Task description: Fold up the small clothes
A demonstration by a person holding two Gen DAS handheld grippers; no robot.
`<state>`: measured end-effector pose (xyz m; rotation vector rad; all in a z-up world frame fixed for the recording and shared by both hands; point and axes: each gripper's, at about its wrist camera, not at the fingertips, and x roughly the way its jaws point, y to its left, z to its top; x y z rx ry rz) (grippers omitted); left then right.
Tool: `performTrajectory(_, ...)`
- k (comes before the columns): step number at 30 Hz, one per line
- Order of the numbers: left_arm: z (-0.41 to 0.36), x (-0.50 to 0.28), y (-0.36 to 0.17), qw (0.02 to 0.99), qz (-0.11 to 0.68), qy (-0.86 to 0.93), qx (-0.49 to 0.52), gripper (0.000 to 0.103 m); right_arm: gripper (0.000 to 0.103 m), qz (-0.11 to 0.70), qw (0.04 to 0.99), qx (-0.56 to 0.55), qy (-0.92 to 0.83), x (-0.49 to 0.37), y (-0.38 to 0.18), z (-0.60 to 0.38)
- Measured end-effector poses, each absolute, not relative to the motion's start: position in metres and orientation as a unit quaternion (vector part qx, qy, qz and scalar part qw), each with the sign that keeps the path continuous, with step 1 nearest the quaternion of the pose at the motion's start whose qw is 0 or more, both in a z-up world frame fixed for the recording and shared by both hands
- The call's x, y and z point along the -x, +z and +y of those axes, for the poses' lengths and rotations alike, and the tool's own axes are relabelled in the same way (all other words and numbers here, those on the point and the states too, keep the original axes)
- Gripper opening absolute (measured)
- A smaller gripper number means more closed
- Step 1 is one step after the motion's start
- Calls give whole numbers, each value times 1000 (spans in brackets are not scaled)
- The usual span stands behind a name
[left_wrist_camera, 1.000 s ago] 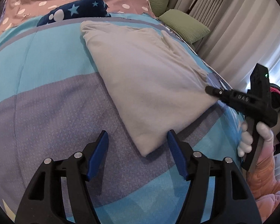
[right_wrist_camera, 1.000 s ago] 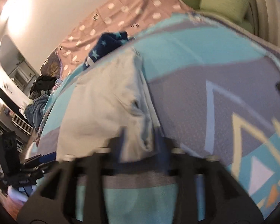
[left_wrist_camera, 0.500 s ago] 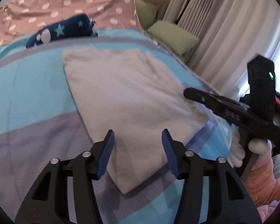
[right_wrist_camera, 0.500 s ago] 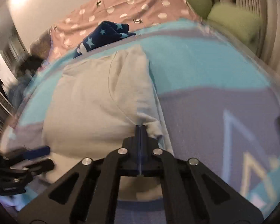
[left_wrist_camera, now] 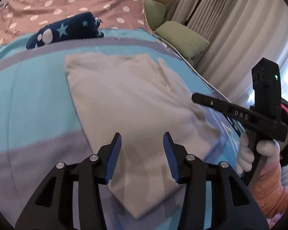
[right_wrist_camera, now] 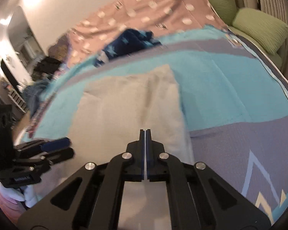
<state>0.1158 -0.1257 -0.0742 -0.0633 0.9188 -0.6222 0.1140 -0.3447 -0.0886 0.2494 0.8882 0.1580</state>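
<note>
Centrally on the bed (left_wrist_camera: 28, 99) lies a folded white garment (left_wrist_camera: 128, 103); over its near corner the left tool (left_wrist_camera: 142, 143) has been narrowing, touching nothing, while the right tool (right_wrist_camera: 145, 132) hovers pressed together, empty.

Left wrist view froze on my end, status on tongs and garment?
Left tongs open, just been closing, over white garment, not gripping. Right tongs shut, empty. Garment flat on bedspread. Nothing in the way.
</note>
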Motion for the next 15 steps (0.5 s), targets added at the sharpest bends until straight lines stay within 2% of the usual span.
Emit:
performTrajectory(2, -127, -132, -80, 851, 443, -281, 31, 47, 0, 426, 886, -151, 102, -115, -103, -356)
performTrajectory(4, -126, -146, -100, 840, 470, -269, 33, 47, 0, 429, 884, -150, 112, -114, -100, -359)
performTrajectory(6, -120, -144, -105, 843, 459, -276, 42, 47, 0, 438, 881, -145, 109, -116, -92, -357)
performTrajectory(15, -127, -161, -76, 853, 446, -270, 18, 48, 1, 407, 899, -82, 136, -164, -48, -346)
